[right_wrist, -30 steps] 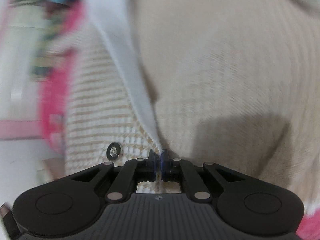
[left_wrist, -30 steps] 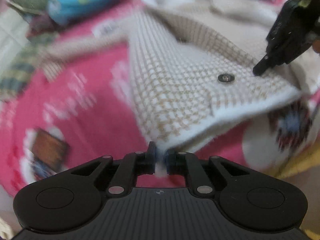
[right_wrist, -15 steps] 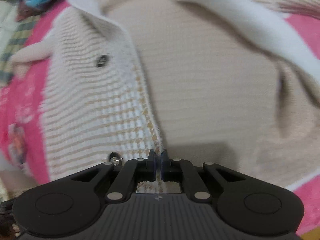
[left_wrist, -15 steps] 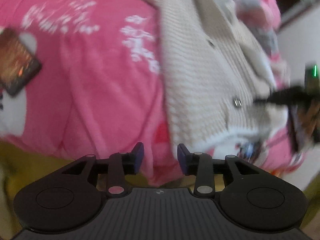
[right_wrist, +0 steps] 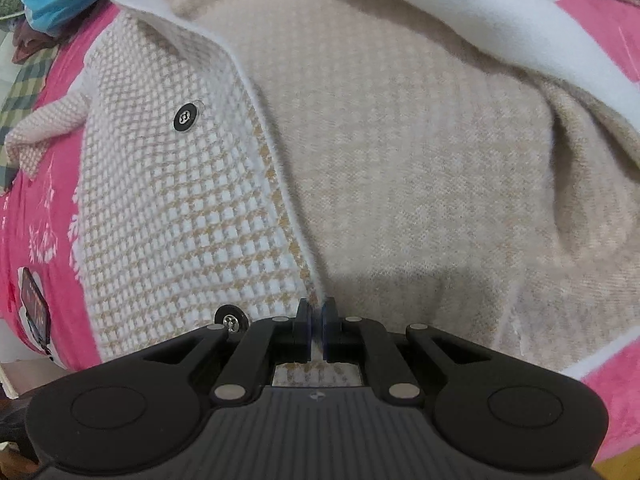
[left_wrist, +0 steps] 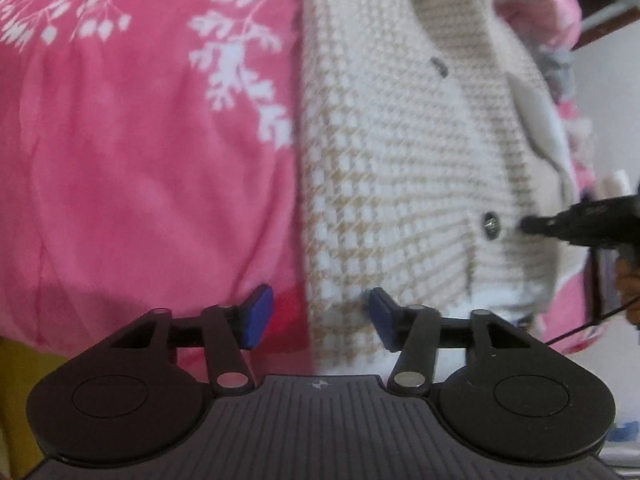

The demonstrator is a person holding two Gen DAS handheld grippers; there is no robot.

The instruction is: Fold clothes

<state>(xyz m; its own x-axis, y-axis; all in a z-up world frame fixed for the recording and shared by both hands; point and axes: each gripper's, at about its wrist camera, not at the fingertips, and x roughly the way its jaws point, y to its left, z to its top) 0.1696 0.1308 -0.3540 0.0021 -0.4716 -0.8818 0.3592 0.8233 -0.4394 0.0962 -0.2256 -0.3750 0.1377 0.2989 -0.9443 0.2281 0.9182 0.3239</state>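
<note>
Left gripper, jaws parted and just opening with only the hem corner of the houndstooth cardigan between them, unpressed, points steeply down at that corner; the right gripper is pinched on the white front edge beside a snap button. Spread open on the pink bedspread, the cardigan appears unfolded, so folding seems barely begun.

The cardigan — a cream-and-tan checked knit with white edging and dark round snap buttons — lies spread open on the pink floral bedspread, its plain beige inner side facing up, one sleeve trailing toward the bedspread's far edge.
</note>
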